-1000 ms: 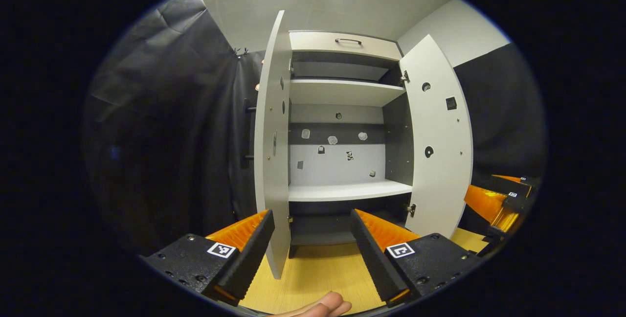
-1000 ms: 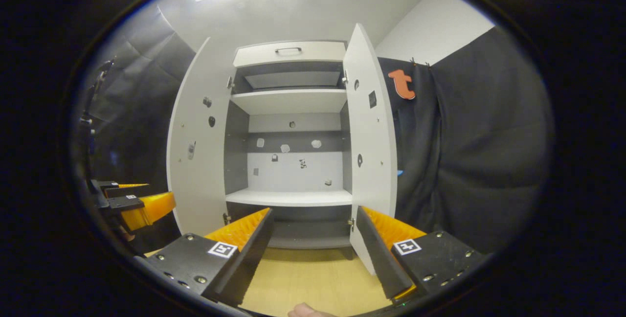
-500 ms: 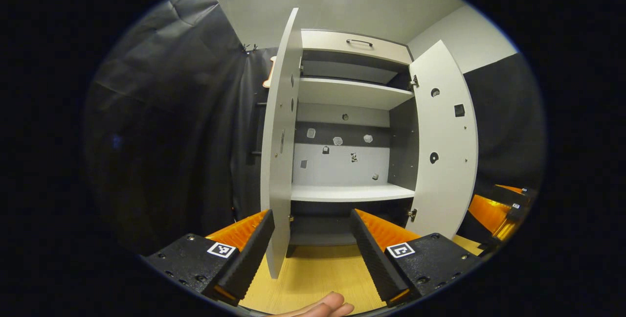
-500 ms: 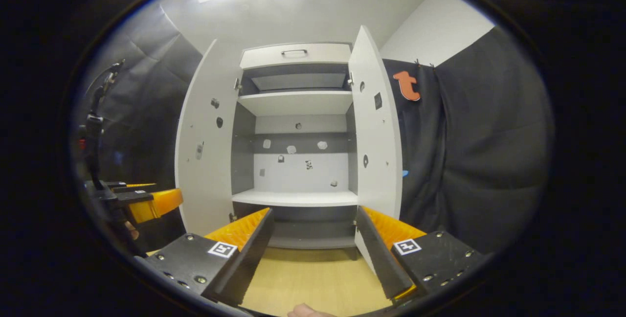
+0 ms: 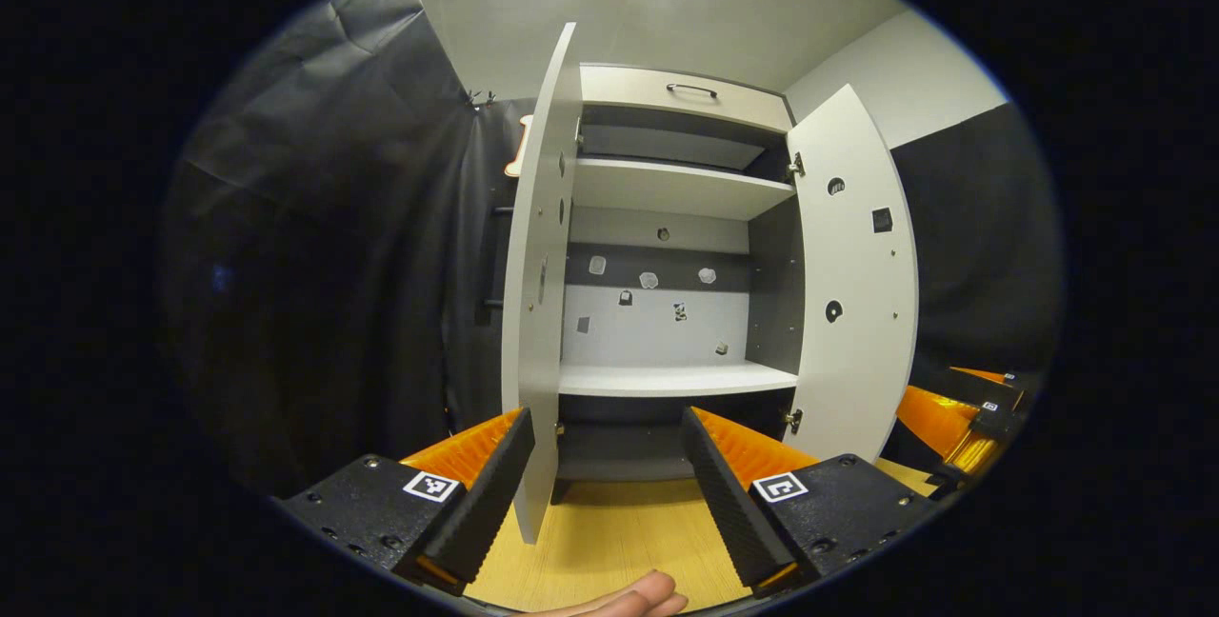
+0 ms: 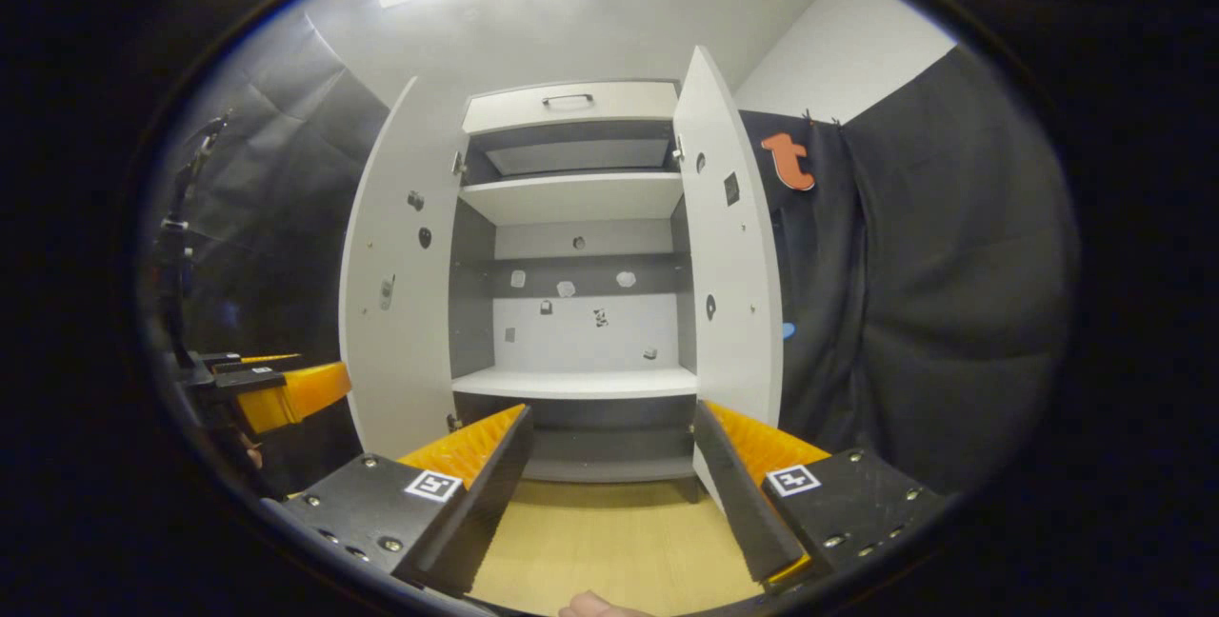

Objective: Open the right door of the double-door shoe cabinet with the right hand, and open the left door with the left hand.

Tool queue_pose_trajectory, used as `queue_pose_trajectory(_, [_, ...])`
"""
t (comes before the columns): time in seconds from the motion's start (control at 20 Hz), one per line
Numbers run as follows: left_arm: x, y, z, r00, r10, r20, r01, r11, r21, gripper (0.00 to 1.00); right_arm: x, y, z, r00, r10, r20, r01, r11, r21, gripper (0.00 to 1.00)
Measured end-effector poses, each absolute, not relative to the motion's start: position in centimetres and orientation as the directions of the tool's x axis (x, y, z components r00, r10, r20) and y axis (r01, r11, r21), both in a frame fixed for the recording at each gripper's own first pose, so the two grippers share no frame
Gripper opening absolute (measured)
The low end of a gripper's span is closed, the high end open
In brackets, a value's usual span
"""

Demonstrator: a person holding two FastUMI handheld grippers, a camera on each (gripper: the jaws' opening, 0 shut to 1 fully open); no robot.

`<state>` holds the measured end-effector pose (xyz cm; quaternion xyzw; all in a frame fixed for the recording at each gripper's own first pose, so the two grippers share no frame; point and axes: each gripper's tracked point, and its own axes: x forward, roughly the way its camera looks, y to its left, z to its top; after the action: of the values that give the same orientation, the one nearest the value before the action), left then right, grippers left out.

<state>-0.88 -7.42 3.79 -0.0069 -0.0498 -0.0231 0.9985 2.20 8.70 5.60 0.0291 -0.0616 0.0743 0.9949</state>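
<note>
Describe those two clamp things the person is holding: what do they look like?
Each gripper, left and right, has two long wedge-shaped fingers with ribbed inner faces. The fingers sit on black blocks studded with screws, and each block carries a small square black-and-white marker. A bare fingertip shows beneath; no sleeve is visible.

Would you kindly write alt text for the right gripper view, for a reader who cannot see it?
A shoe cabinet stands with both doors swung open, the left door and right door framing bare shelves under a closed top drawer. The open right gripper points at it above a wooden floor, with the left gripper at the left edge.
</note>
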Motion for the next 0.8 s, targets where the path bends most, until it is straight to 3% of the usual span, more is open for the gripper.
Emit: queue_pose_trajectory(0.8, [-0.98, -8.19, 3.24, 0.994, -0.062, 0.094, 0.061, 0.998, 0.012, 0.96, 1.97, 8.90, 5.14, 0.978, 0.157, 0.134, -0.167, 0.984, 0.066, 0.98])
